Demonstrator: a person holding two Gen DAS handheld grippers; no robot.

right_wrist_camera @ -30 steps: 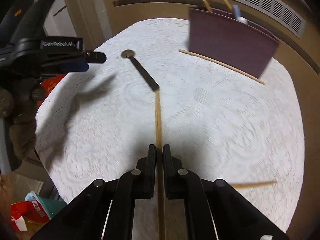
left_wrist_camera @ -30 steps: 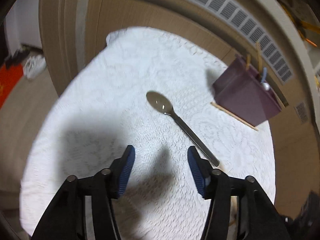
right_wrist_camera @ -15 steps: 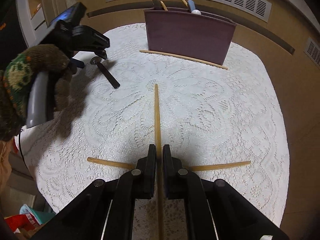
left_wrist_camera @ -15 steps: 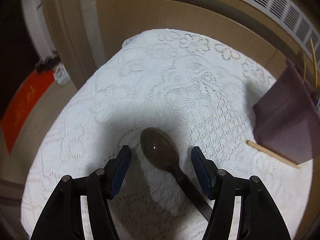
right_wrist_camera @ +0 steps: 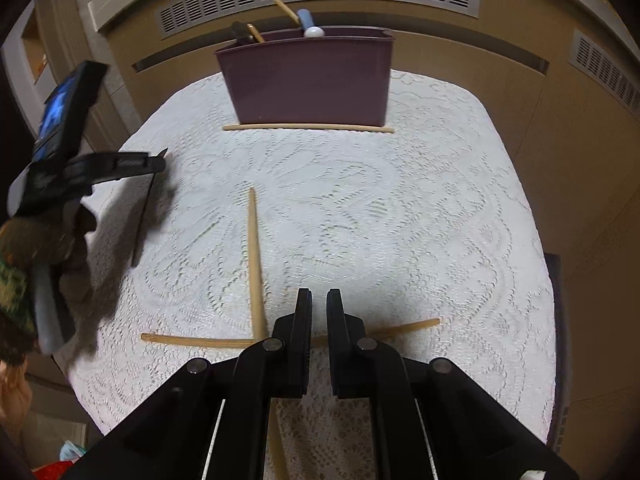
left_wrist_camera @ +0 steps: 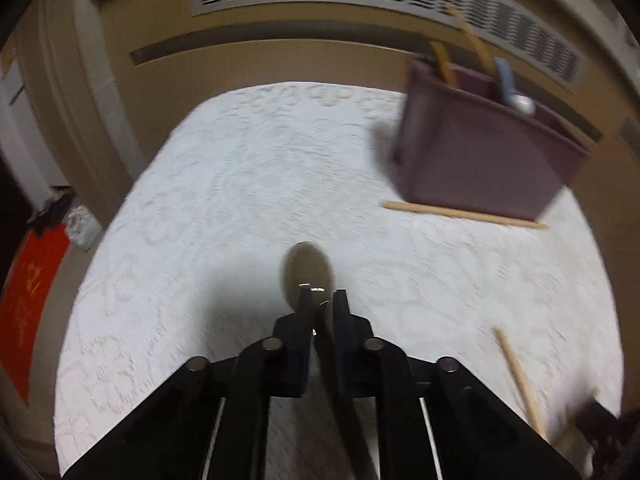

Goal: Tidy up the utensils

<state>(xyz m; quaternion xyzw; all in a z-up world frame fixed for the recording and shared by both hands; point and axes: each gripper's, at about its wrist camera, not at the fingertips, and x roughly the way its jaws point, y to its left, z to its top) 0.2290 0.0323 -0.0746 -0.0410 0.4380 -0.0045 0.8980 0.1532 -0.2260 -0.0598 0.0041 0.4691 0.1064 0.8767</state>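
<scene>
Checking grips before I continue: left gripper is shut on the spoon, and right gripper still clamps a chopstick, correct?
Not quite. The left gripper is shut on the spoon, but the right wrist view shows the right gripper holding nothing; the chopstick lies on the tablecloth beside it.

Black claw (right_wrist_camera: 319,308), silver screws, green knit glove (right_wrist_camera: 16,280)

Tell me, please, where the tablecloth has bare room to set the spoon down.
Free: the tablecloth right of centre, between the far chopstick by the purple bin and the crosswise chopstick by the right gripper. Crowded: around the left gripper.
</scene>
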